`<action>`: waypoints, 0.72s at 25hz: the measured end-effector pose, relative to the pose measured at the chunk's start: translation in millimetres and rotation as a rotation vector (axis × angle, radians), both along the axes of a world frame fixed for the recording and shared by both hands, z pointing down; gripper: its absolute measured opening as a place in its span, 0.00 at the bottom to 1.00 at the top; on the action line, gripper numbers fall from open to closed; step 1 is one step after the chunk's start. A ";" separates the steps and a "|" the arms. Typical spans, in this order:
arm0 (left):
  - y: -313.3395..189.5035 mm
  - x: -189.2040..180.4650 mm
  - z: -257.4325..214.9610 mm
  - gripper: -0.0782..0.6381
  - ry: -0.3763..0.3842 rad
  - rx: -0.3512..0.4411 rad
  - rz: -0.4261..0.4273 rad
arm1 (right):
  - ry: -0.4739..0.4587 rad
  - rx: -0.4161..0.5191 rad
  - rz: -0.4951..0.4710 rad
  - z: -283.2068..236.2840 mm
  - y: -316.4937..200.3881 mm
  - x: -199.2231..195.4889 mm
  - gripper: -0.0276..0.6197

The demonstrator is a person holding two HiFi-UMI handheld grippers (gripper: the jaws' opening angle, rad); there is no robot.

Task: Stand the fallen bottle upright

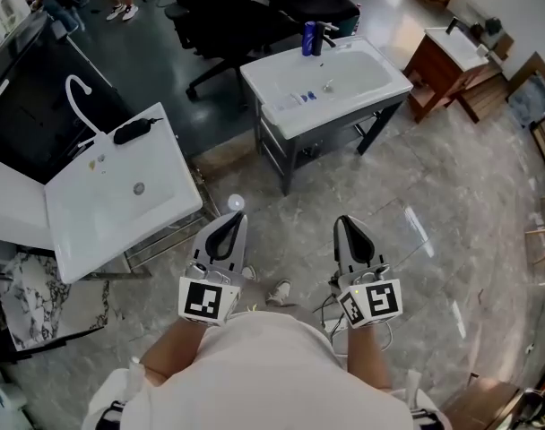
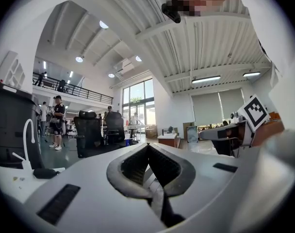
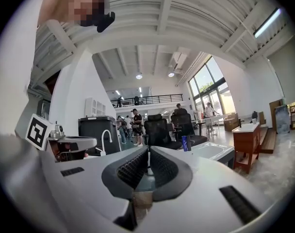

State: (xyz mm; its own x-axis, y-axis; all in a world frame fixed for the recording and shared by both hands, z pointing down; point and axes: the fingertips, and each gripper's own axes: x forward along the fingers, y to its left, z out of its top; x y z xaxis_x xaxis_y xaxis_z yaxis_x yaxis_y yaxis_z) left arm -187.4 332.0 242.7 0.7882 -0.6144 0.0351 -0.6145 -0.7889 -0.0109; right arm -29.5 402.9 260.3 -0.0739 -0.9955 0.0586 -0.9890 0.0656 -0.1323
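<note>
A blue bottle [image 1: 309, 38] stands at the back rim of a white washbasin [image 1: 344, 74] on a dark frame, far ahead of me. In the right gripper view the blue bottle [image 3: 185, 143] looks upright, beside a dark tap. Both grippers are held level near my body, well short of the basin. My left gripper [image 1: 228, 227] has its jaws together with nothing between them, and so does my right gripper [image 1: 347, 227]. The ribbed pads meet at the tip in the left gripper view [image 2: 147, 147] and in the right gripper view [image 3: 148, 149].
A second white washbasin [image 1: 120, 195] with a curved white tap [image 1: 75, 97] and a black object [image 1: 129, 131] stands at my left. Black office chairs [image 1: 228, 16] are behind the far basin. A wooden vanity [image 1: 452, 56] stands at the upper right. The floor is grey marble.
</note>
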 end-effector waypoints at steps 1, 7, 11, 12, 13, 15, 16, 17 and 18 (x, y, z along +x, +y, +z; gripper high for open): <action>-0.2 -0.5 3.4 0.13 -0.008 -0.004 -0.004 | -0.006 -0.002 -0.008 1.6 -1.5 -1.0 0.11; -15.9 10.6 24.3 0.13 -0.027 -0.019 -0.010 | -0.017 -0.040 -0.020 20.3 -7.4 2.1 0.11; -36.2 32.7 30.7 0.13 -0.007 -0.032 0.019 | -0.027 -0.077 0.018 32.0 -19.9 20.3 0.11; -44.0 37.8 33.1 0.13 -0.004 -0.039 0.025 | -0.021 -0.086 0.026 33.6 -25.9 25.2 0.11; -52.9 42.7 34.9 0.13 0.000 -0.046 0.030 | -0.013 -0.094 0.031 34.7 -33.1 29.9 0.11; -73.7 52.5 36.8 0.13 0.006 -0.052 0.036 | -0.004 -0.106 0.037 36.3 -50.6 39.3 0.11; -85.0 57.4 37.6 0.13 0.009 -0.055 0.038 | -0.002 -0.111 0.040 37.0 -60.3 44.0 0.11; -96.1 62.3 38.6 0.13 0.009 -0.057 0.042 | -0.002 -0.116 0.044 37.4 -70.2 48.6 0.11; -107.1 67.3 39.0 0.13 0.010 -0.060 0.047 | -0.004 -0.121 0.048 37.5 -80.5 53.2 0.11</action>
State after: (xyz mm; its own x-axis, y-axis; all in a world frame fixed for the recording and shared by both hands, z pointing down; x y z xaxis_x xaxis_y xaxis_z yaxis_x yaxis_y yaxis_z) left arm -120.1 225.0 281.7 0.8166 -0.5738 0.0622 -0.5766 -0.8159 0.0433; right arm 23.7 322.4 297.8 -0.0266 -0.9836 0.1783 -0.9901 0.0013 -0.1402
